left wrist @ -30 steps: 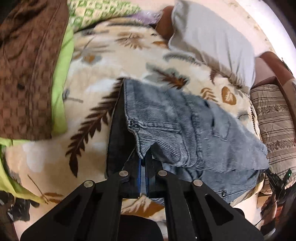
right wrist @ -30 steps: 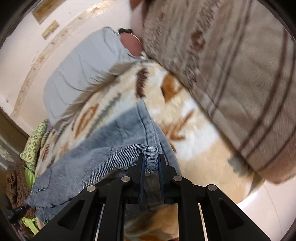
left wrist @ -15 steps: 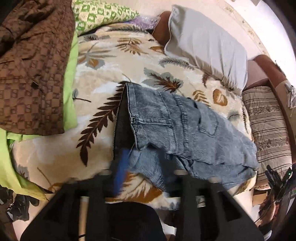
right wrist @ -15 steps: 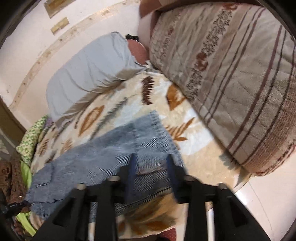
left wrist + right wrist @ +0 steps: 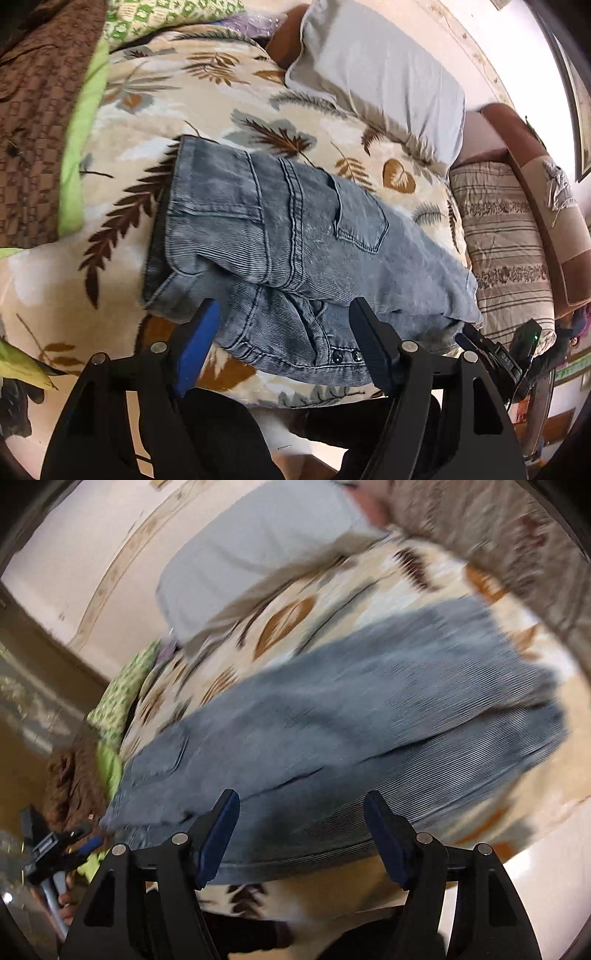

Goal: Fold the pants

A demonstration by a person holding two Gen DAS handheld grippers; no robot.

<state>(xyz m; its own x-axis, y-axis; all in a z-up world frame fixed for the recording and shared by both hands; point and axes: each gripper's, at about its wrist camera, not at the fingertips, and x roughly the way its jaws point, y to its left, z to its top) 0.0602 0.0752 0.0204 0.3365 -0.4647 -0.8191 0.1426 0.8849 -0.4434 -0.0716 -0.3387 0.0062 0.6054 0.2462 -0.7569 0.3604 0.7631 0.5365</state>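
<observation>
The blue denim pants (image 5: 280,236) lie folded lengthwise on the leaf-patterned blanket (image 5: 155,110), waist to the left and a back pocket facing up. My left gripper (image 5: 284,314) is open and empty, just above the near waist edge with the buttons. In the blurred right wrist view the pants (image 5: 332,720) stretch across the bed. My right gripper (image 5: 301,805) is open and empty, just above the near edge of the leg end. The other gripper (image 5: 55,845) shows at the far left there.
A grey pillow (image 5: 376,70) lies at the head of the bed. A striped brown cushion (image 5: 506,236) is on the right. A brown checked garment (image 5: 26,110) and green cloth (image 5: 79,147) lie on the left. The bed's near edge runs just below the pants.
Both grippers let go of the pants' near edge, opened wide and pulled back a little. The top layer now lies flat on the lower one. The right wrist view is swinging.
</observation>
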